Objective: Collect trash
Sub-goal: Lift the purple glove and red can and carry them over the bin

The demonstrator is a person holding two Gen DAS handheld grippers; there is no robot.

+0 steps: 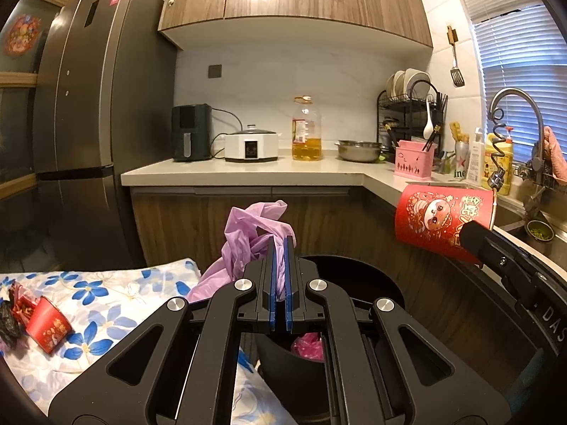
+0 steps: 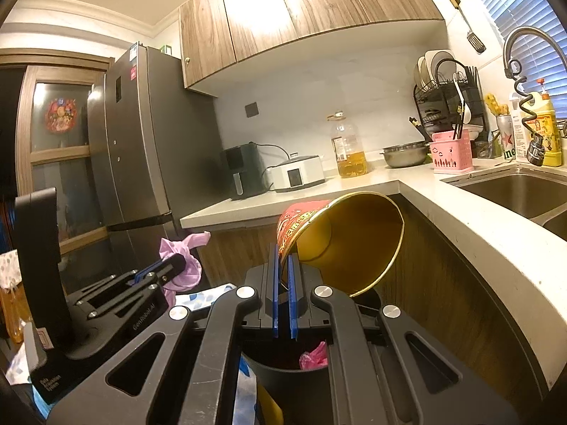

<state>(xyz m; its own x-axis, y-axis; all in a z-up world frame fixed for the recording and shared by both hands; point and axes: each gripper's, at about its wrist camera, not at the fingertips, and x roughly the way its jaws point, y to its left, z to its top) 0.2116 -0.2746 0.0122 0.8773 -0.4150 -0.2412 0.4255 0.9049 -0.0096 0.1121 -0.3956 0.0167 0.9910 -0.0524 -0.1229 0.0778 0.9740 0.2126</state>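
My left gripper (image 1: 282,244) is shut on a crumpled purple plastic bag (image 1: 248,237) and holds it above a black trash bin (image 1: 354,269). The bag also shows in the right wrist view (image 2: 184,258). My right gripper (image 2: 283,258) is shut on the rim of a red paper cup (image 2: 340,241) with a gold inside, tilted on its side above the bin (image 2: 283,372). The cup also shows at the right of the left wrist view (image 1: 443,219). Pink trash (image 2: 313,356) lies inside the bin. Another red cup (image 1: 48,326) and a dark wrapper (image 1: 9,322) lie on the flowered cloth.
A flowered tablecloth (image 1: 117,304) covers a surface on the left. Behind runs a kitchen counter (image 1: 248,171) with an air fryer (image 1: 191,132), a cooker, an oil bottle (image 1: 306,131), a steel bowl and a pink holder (image 1: 413,163). A fridge (image 1: 92,106) stands left, a sink (image 2: 514,191) right.
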